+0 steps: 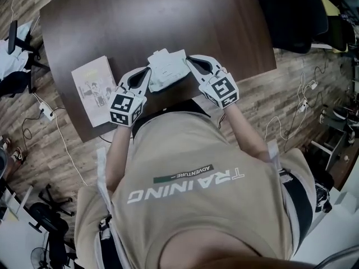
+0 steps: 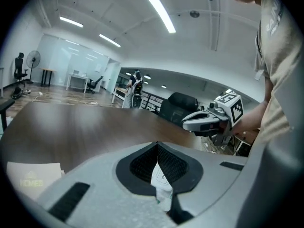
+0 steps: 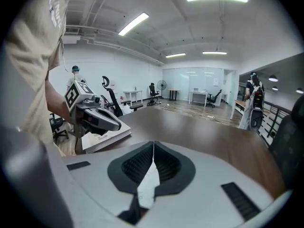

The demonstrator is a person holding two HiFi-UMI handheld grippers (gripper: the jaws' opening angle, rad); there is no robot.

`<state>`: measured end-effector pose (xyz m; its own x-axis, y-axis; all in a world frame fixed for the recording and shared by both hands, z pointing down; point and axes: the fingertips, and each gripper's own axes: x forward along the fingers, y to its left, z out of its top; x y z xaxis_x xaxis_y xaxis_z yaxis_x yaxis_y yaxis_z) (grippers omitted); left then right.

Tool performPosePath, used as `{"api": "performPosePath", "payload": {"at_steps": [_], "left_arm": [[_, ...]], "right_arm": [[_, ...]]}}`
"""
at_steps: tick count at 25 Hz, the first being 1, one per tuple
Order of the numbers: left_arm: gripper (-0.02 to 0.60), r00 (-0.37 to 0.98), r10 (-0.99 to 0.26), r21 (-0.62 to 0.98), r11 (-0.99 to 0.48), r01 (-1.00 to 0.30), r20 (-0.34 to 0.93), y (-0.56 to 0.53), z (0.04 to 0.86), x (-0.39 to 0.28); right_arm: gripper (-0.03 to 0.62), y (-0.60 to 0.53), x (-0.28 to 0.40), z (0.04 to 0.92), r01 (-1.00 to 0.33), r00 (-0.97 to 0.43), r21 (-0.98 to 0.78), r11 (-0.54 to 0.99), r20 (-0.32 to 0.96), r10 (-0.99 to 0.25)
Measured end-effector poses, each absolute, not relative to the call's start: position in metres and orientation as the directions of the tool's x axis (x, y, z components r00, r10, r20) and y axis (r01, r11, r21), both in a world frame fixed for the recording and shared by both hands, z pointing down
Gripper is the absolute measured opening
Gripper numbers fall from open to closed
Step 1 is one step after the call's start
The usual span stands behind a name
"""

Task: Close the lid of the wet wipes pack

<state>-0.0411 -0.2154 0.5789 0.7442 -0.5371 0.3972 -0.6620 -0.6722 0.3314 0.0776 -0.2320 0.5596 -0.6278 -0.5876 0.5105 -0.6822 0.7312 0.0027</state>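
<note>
the person's shirt point(image 1: 185, 184) reads "training" in large letters; "adventure" in small ones beside it

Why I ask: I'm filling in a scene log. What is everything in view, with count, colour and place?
Table: one, dark brown, centre.
Wet wipes pack: one, white, over the table's near edge.
Booklet: one, pale, on the table's near left corner.
Power strip: one, white, on the floor left of the table.
Office chair: one, black, at the table's far right.
Left gripper: grey, shut on the pack's left edge.
Right gripper: grey, shut on its right edge.
Shirt: beige, bottom.
</note>
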Motion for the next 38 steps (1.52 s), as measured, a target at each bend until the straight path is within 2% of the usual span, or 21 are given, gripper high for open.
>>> {"api": "performPosePath", "payload": {"at_steps": [5, 11, 18, 20, 25, 27, 28, 29, 30, 33, 38], "left_arm": [[0.005, 0.708, -0.577, 0.362, -0.61, -0.705, 0.407, -0.215, 0.584, -0.038], [0.005, 0.617, -0.6, 0.208, -0.61, -0.765, 0.509, -0.204, 0.589, -0.027], [0.005, 0.526, -0.706, 0.362, -0.387, -0.848, 0.474, -0.214, 0.601, -0.035], [0.005, 0.508, -0.711, 0.371, -0.358, -0.857, 0.486, -0.215, 0.605, -0.037], [0.005, 0.474, -0.732, 0.417, -0.282, -0.864, 0.489, -0.216, 0.613, -0.036], [0.005, 0.466, -0.733, 0.426, -0.263, -0.866, 0.495, -0.213, 0.616, -0.034], [0.005, 0.464, -0.73, 0.425, -0.26, -0.867, 0.501, -0.209, 0.617, -0.032], [0.005, 0.464, -0.727, 0.423, -0.259, -0.868, 0.507, -0.205, 0.618, -0.03], [0.005, 0.463, -0.724, 0.42, -0.259, -0.87, 0.512, -0.203, 0.619, -0.028], [0.005, 0.453, -0.72, 0.416, -0.247, -0.875, 0.526, -0.198, 0.625, -0.031], [0.005, 0.445, -0.74, 0.443, -0.221, -0.869, 0.504, -0.195, 0.615, -0.028]], "right_arm": [[0.015, -0.25, 0.07, 0.58, -0.619, -0.671, -0.031, 0.785, 0.54, -0.508], [0.015, -0.283, 0.066, 0.591, -0.569, -0.737, -0.078, 0.819, 0.49, -0.466], [0.015, -0.308, 0.054, 0.626, -0.487, -0.799, -0.121, 0.865, 0.461, -0.385], [0.017, -0.301, 0.05, 0.635, -0.457, -0.814, -0.172, 0.873, 0.476, -0.333], [0.017, -0.283, 0.04, 0.675, -0.316, -0.836, -0.312, 0.896, 0.538, -0.108], [0.023, -0.284, 0.036, 0.686, -0.301, -0.828, -0.338, 0.892, 0.557, -0.068], [0.053, -0.285, 0.035, 0.689, -0.298, -0.823, -0.353, 0.887, 0.566, -0.051], [0.111, -0.286, 0.035, 0.693, -0.297, -0.818, -0.367, 0.882, 0.574, -0.036], [0.121, -0.287, 0.034, 0.696, -0.297, -0.812, -0.374, 0.878, 0.583, -0.026], [0.121, -0.292, 0.03, 0.706, -0.293, -0.798, -0.399, 0.869, 0.603, 0.009], [0.12, -0.281, 0.03, 0.715, -0.25, -0.78, -0.502, 0.828, 0.61, 0.135]]}}
